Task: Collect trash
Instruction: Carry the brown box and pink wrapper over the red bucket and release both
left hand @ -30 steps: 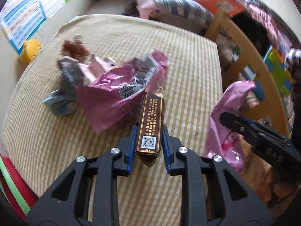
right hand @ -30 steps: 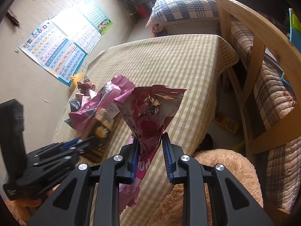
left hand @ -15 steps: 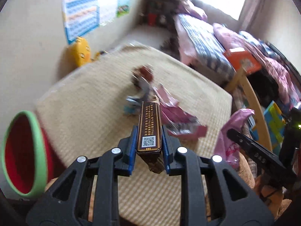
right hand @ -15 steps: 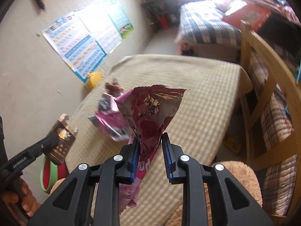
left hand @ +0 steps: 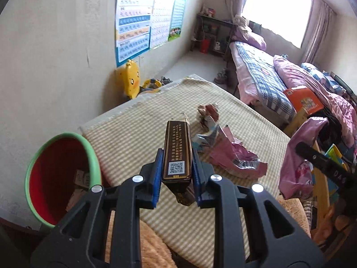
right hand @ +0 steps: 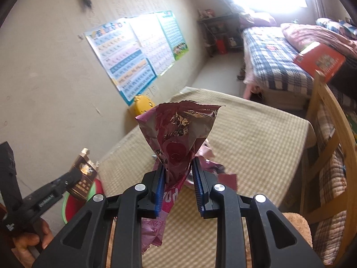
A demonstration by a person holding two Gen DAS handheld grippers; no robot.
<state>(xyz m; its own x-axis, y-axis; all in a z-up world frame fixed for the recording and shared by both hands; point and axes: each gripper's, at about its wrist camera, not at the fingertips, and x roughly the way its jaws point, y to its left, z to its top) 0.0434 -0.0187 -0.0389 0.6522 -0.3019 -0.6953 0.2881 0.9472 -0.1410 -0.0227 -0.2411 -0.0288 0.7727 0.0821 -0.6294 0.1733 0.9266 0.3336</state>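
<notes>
My left gripper (left hand: 177,178) is shut on a dark brown carton (left hand: 177,149) with a QR code, held above the table's near left corner, beside the red bin with a green rim (left hand: 60,174). It also shows in the right wrist view (right hand: 82,178). My right gripper (right hand: 178,185) is shut on a pink foil snack bag (right hand: 178,138), held up over the table's near edge; the bag also shows in the left wrist view (left hand: 299,160). More crumpled pink and grey wrappers (left hand: 225,151) lie on the checked tablecloth (left hand: 138,131).
The bin (right hand: 67,205) stands on the floor left of the table and holds some paper. A wooden chair (right hand: 330,147) stands at the table's right. A yellow toy (left hand: 130,80) sits by the wall, a bed (left hand: 261,78) beyond. A tan plush surface (left hand: 154,245) lies below the grippers.
My left gripper has lifted the carton off the wrapper pile and swung left toward the bin. My right gripper has risen slightly, still holding the pink bag.
</notes>
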